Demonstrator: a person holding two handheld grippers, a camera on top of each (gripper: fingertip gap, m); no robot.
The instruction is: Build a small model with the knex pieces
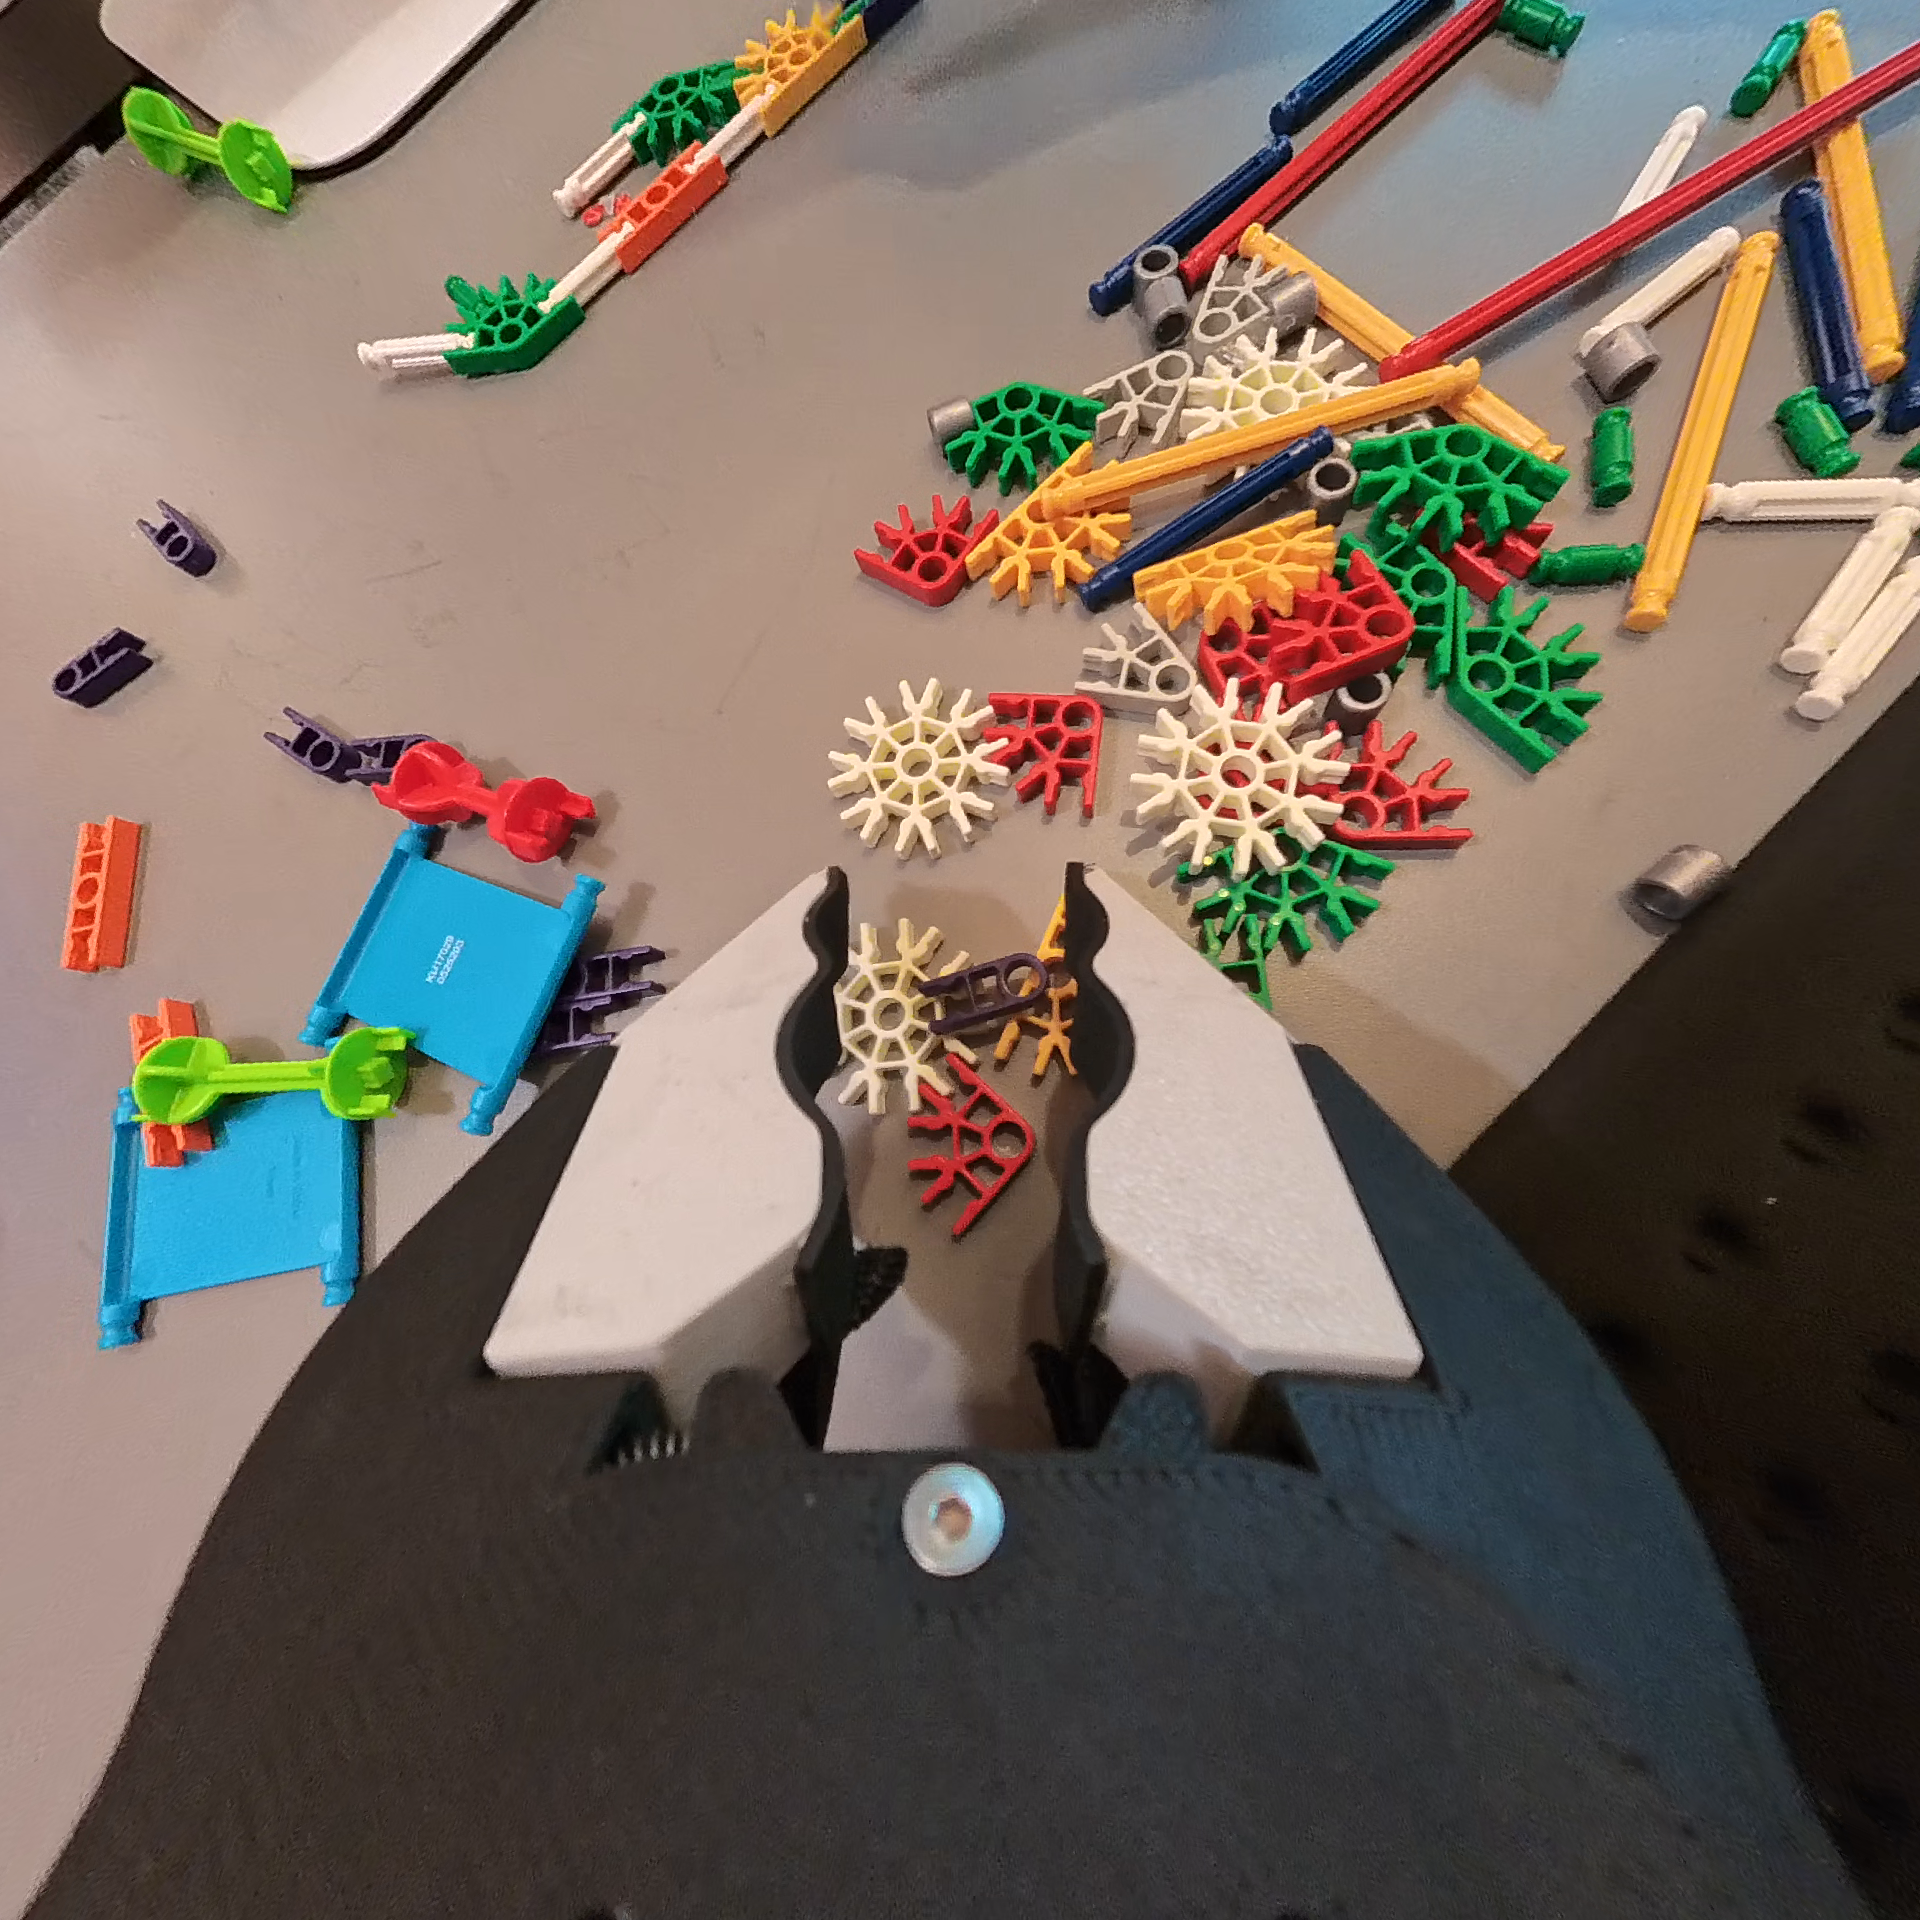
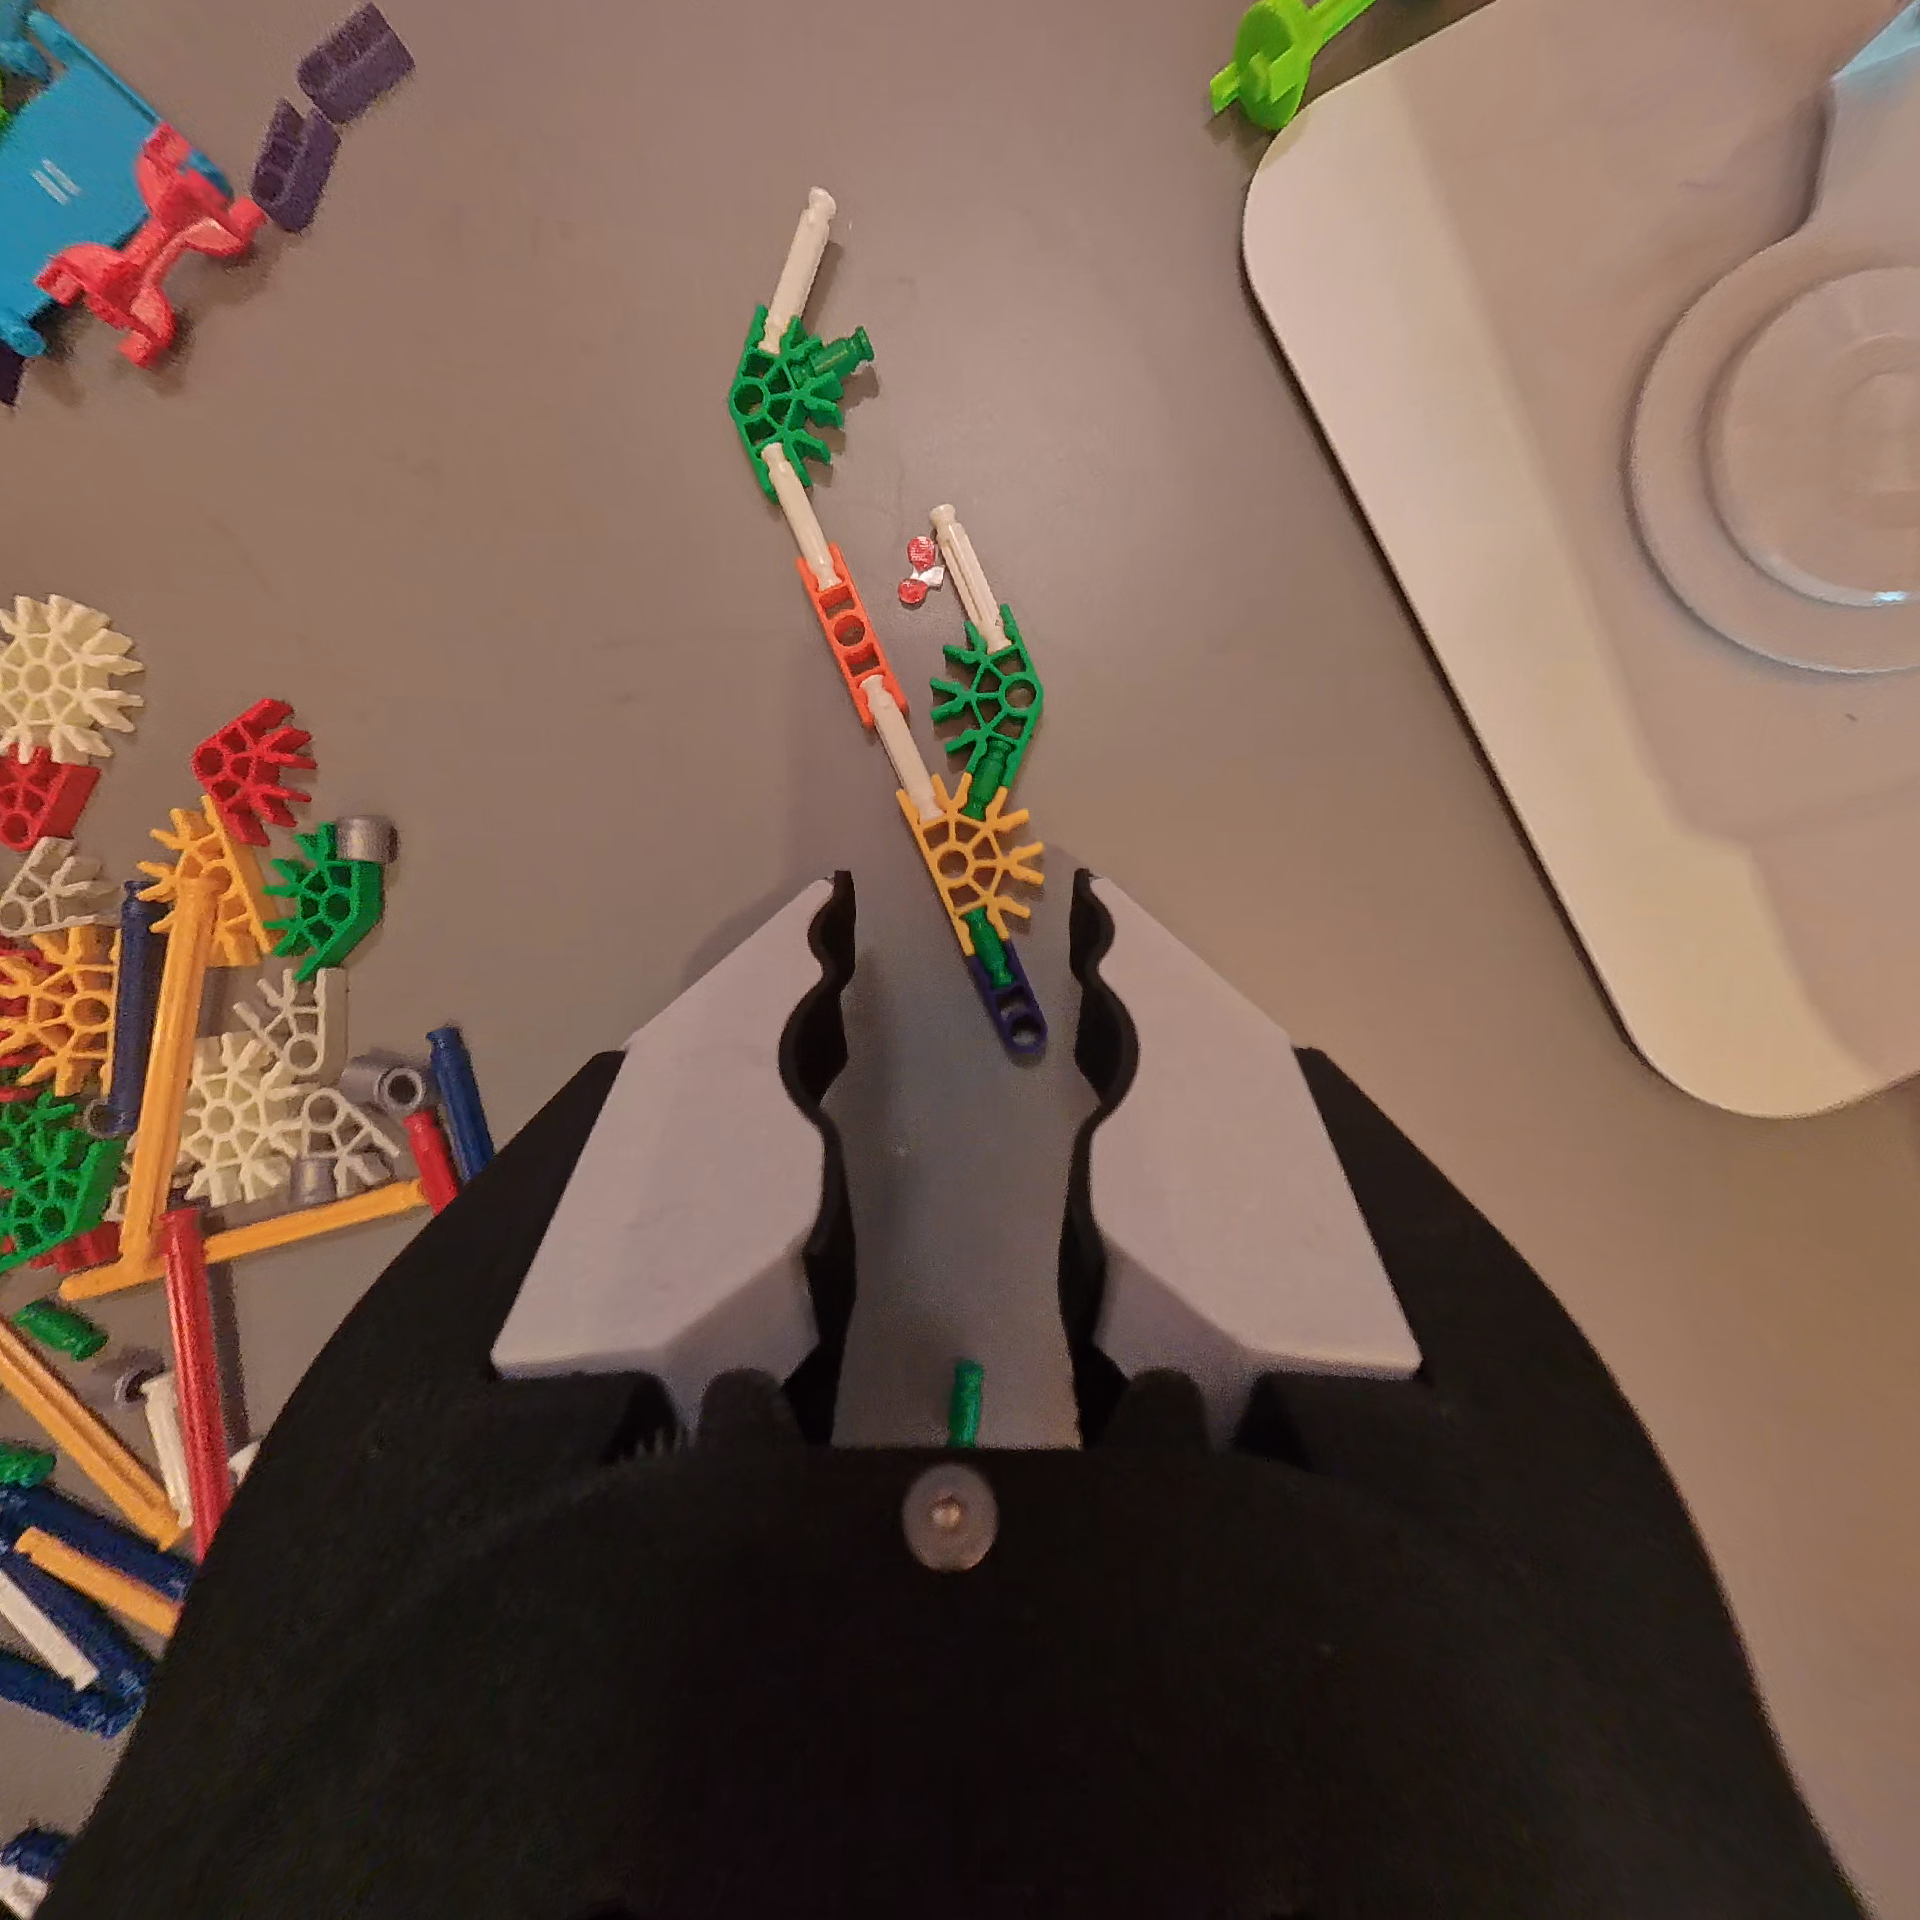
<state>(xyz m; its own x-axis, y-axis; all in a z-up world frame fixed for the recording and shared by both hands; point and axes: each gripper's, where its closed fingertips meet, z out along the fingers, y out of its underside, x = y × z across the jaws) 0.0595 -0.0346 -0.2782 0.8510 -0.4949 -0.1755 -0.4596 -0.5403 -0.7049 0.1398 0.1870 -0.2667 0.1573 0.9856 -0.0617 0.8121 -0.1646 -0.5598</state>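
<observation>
Purple clip (image 1: 982,987) between gaping left gripper (image 1: 956,894); yellow connector (image 2: 975,857) before gaping right gripper (image 2: 961,899).

Both the left gripper (image 1: 956,883) and the right gripper (image 2: 961,888) point forward and down with jaws parted, holding nothing between their grey fingers (image 1: 707,1122).

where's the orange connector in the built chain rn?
Right wrist view, centre: the orange connector lies on the grey table, joined by white rods between the upper green connector and the yellow connector, ahead of the right gripper.
</observation>
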